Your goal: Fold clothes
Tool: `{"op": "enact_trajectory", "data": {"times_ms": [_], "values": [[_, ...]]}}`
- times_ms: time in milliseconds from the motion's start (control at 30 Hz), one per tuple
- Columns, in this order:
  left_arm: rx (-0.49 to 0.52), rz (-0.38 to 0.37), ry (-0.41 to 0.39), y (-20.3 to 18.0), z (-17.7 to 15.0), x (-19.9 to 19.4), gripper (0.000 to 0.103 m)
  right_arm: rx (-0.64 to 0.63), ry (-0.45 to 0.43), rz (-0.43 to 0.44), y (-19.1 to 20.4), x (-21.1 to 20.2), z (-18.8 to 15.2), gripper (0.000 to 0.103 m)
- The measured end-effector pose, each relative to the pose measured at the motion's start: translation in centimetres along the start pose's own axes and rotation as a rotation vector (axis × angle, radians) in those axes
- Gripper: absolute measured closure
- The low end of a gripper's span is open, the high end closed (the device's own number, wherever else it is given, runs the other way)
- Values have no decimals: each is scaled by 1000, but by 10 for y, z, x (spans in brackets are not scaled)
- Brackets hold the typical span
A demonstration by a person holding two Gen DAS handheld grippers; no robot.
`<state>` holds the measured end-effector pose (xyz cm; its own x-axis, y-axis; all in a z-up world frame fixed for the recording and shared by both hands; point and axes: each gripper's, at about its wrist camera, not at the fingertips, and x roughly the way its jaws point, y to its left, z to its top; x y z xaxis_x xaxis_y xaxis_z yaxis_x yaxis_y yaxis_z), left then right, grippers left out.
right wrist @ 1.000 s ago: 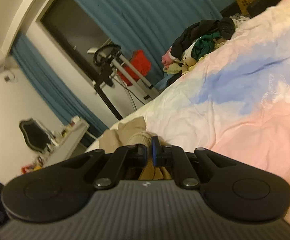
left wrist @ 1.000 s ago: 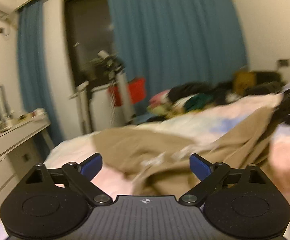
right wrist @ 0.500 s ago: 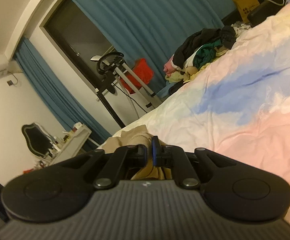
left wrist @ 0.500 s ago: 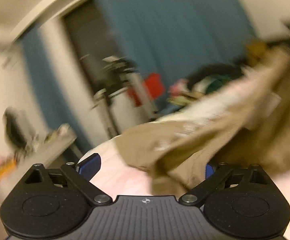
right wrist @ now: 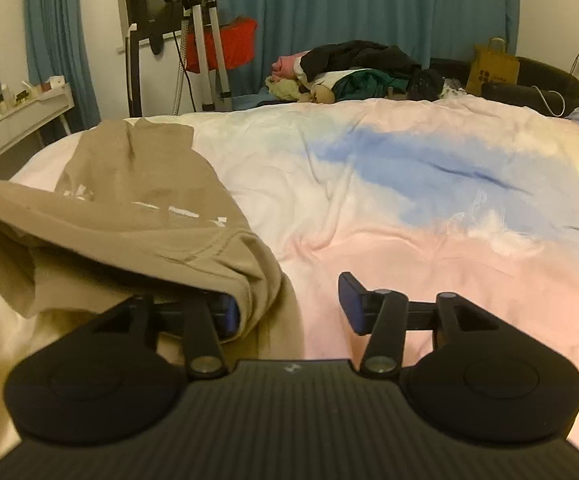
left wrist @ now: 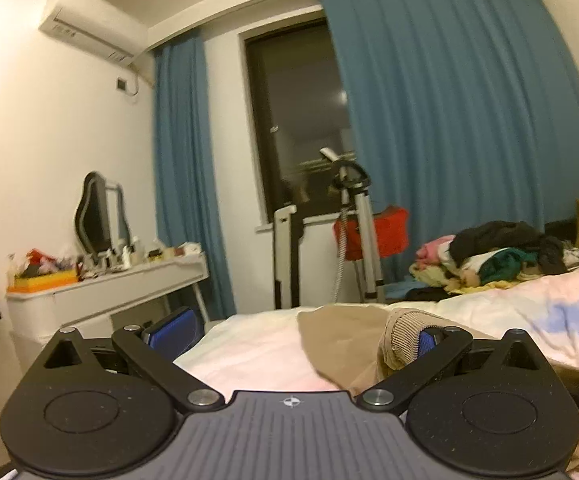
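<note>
A tan sweatshirt [right wrist: 137, 200] lies crumpled on the bed [right wrist: 409, 184], toward its left edge and the near corner, with pale lettering across the cloth. One fold hangs over the left finger of the right gripper [right wrist: 289, 308], whose jaws stand wide open with nothing between them; the right finger sits over bare pink bedding. In the left wrist view the same sweatshirt [left wrist: 341, 332] shows a ribbed cuff [left wrist: 403, 340] bunched against the inner side of the right finger of the left gripper [left wrist: 297, 332]. Its jaws are also spread wide, and the cuff only rests beside one finger.

The bed cover is pink, white and blue. At the bed's far edge sits a pile of clothes [right wrist: 353, 72], black, green, pink and yellow. Beyond it hang blue curtains [left wrist: 449, 120] beside a dark window [left wrist: 293, 120], with a metal stand [left wrist: 353, 232] and something red in front. A white dressing table [left wrist: 109, 284] with a mirror [left wrist: 97, 216] stands off the bed's left side.
</note>
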<state>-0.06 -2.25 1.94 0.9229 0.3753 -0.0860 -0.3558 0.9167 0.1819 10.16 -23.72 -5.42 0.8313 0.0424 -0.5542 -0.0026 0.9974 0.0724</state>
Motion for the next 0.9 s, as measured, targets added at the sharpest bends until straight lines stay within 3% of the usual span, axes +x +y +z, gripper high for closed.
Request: {"op": "enact_trajectory", "data": {"times_ms": [67, 100, 233, 400, 533, 700, 900], "values": [[-15, 2, 14, 10, 4, -1, 0, 34, -72, -32, -3, -18, 10, 50], [-24, 3, 11, 17, 8, 0, 0, 62, -116, -39, -5, -31, 18, 44], [-96, -15, -57, 45, 47, -16, 0, 97, -334, -25, -3, -98, 78, 43], [-220, -6, -180, 85, 141, -27, 0, 45, -543, 26, 18, -189, 171, 43], [-293, 4, -279, 124, 232, -44, 0, 37, -645, 76, 27, -254, 229, 43], [-307, -16, -406, 169, 337, -83, 0, 56, -750, 164, 26, -341, 278, 43], [-317, -89, -500, 207, 425, -133, 0, 34, -859, 194, 21, -428, 324, 43]]}}
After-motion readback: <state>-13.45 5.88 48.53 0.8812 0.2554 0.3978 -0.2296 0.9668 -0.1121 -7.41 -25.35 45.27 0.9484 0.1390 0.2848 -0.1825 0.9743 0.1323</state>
